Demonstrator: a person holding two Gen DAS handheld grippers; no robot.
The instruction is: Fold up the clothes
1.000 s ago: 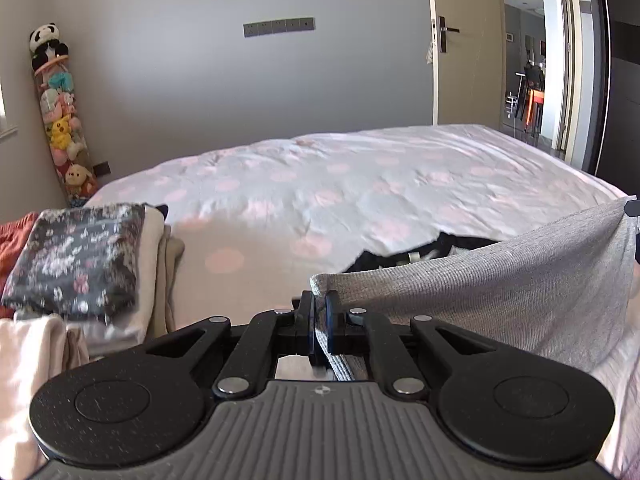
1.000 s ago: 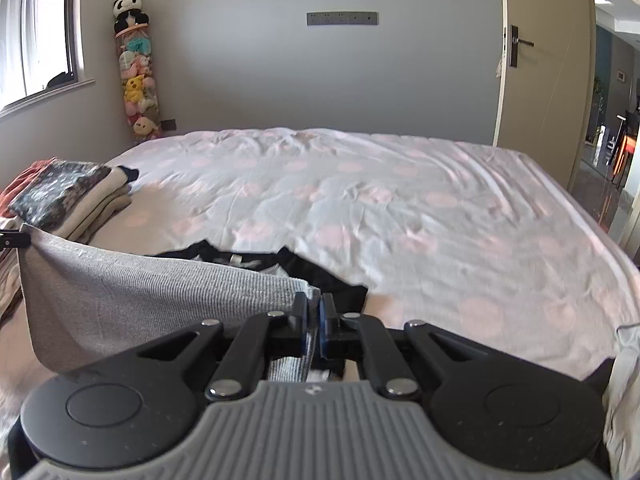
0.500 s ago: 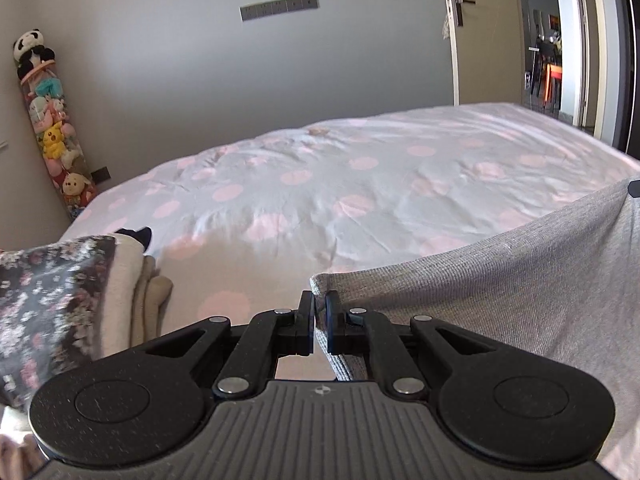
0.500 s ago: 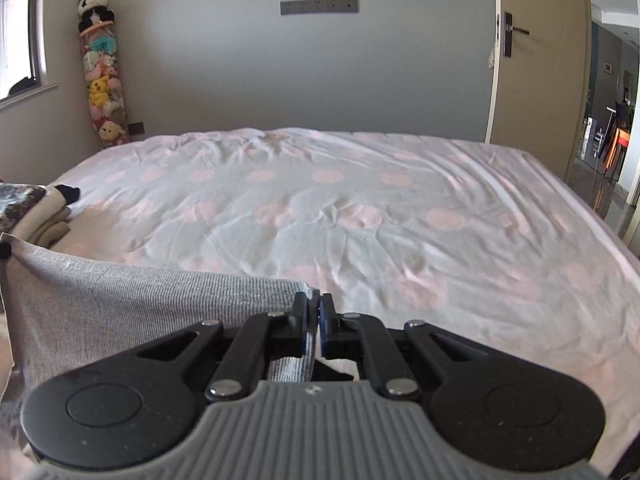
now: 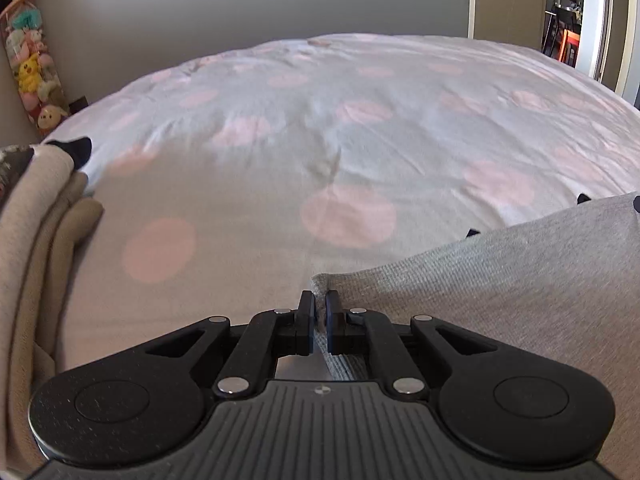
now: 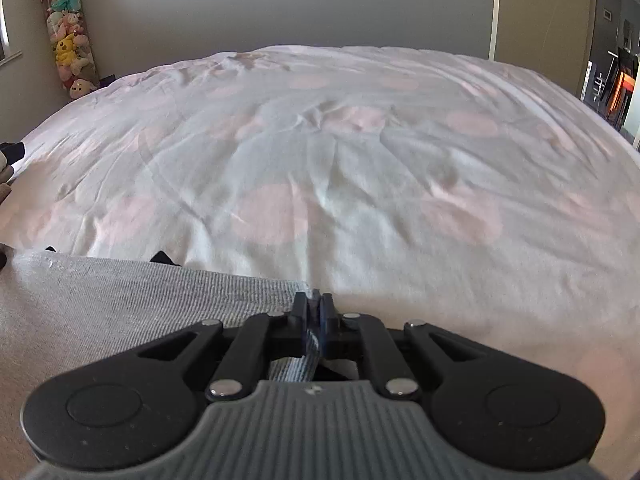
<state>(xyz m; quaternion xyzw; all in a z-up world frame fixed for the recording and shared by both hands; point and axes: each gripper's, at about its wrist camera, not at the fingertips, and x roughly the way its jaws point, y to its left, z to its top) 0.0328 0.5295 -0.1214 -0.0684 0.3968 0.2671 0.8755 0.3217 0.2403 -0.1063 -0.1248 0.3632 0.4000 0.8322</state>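
The grey knit garment (image 5: 520,292) is stretched between the two grippers, held low over the near part of the bed (image 5: 320,140), its top edge running as a taut line from one pinched corner to the other. The left gripper (image 5: 319,312) has its jaws clenched on the garment's left corner, with a strip of the ribbed fabric passing down between the black fingers (image 5: 307,320) toward the camera. The right gripper (image 6: 314,314) is likewise clamped on the opposite corner, and the same grey cloth (image 6: 120,300) spreads away from it toward the left gripper. Behind the garment's top edge, small black bits of another piece of clothing (image 6: 162,258) peek out on the bed (too little shows to tell what it is). The bed is covered by a pale sheet with large pink dots, creased in places. At the bed's left edge, beside the garment, a stack of folded clothes (image 5: 44,216) lies in beige tones, with a dark floral piece on top just showing at the frame's edge and a black sock-like tip (image 5: 74,148) sticking out past it. Beyond the bed stands a grey wall, with a tall column of plush toys (image 6: 70,40) in the corner at the bed's far left, and a door (image 6: 540,12) standing at the bed's far right.
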